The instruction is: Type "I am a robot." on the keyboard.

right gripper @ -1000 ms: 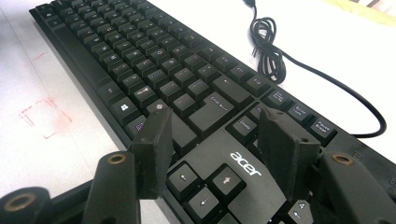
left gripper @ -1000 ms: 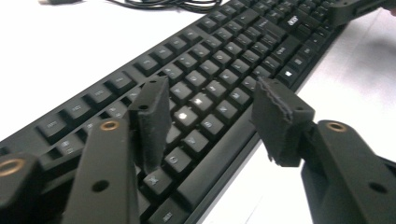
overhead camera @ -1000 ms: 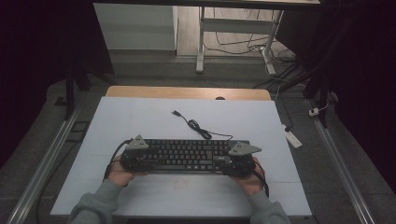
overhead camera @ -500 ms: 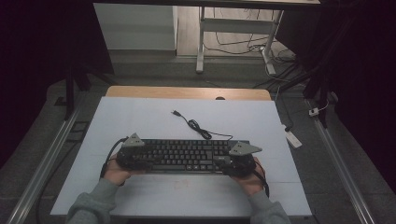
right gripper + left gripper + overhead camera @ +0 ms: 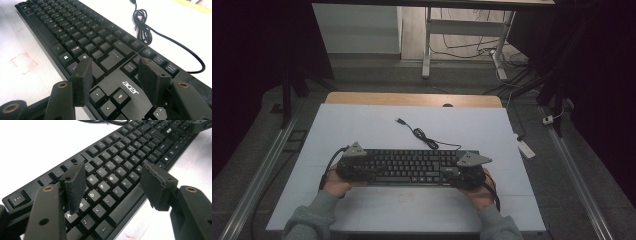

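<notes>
Since the earlier frames the left hand-held gripper (image 5: 353, 166) has just been opening its jaws, which now stand spread above the letter keys with no key pressed between the pads; both hands and the black Acer keyboard (image 5: 412, 167) sit where they did. That keyboard lies flat on the white worktop (image 5: 362, 125), its long side running left to right, close to the person's edge. At the keyboard's left end, the left hand-held gripper hangs over the keys, its jaws parted on either side of the D, F and G keys as the left gripper view shows (image 5: 112, 182). Beyond the keyboard's far edge, its black cable (image 5: 422, 135) trails in a loose coil across the worktop, the plug lying apart from the keys. At the keyboard's right end, the right hand-held gripper (image 5: 469, 170) hovers over the arrow keys and the Acer logo, and in the right gripper view (image 5: 113, 80) its jaws are apart with nothing clamped between them.
</notes>
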